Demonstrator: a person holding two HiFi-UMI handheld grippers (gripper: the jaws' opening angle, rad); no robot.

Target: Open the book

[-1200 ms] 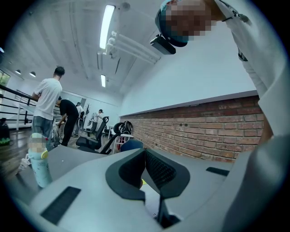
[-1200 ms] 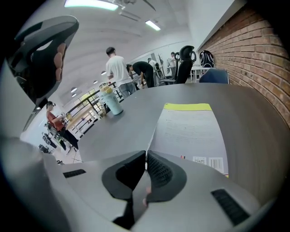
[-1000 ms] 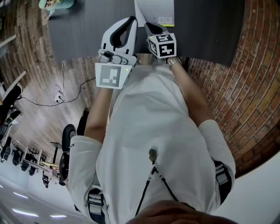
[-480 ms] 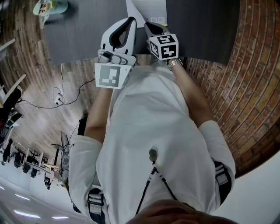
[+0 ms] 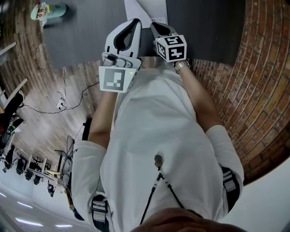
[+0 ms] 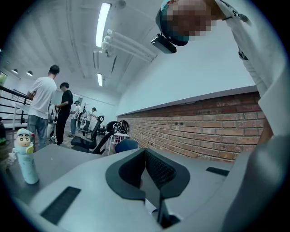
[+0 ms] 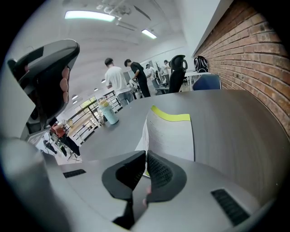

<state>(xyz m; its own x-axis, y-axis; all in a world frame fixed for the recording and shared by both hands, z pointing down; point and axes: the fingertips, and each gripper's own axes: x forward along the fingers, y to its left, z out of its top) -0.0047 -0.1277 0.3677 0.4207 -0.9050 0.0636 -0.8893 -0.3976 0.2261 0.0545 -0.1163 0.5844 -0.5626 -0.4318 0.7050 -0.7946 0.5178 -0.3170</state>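
A white book (image 5: 146, 8) with a yellow strip at its far end lies on the dark grey table (image 5: 208, 27). In the right gripper view the book (image 7: 174, 136) has its top leaf raised along the left edge, and that edge runs down into the seam of my right gripper (image 7: 146, 155). The jaws are shut on it. In the head view the right gripper (image 5: 156, 26) reaches the book's near edge. My left gripper (image 5: 135, 21) hovers beside it, left of the book. It is shut with nothing between the jaws (image 6: 145, 152) and points level across the room.
A pale bottle with a cartoon figure (image 5: 47, 10) stands at the table's far left, also the bottle (image 6: 26, 158) in the left gripper view. A brick wall (image 5: 253, 90) runs along the right. People (image 6: 43, 104) and office chairs (image 7: 177, 68) are beyond the table.
In the head view the book and the bottle have drifted left. The right gripper's marker cube has shifted slightly along the book's near edge. Both pairs of jaws stay shut.
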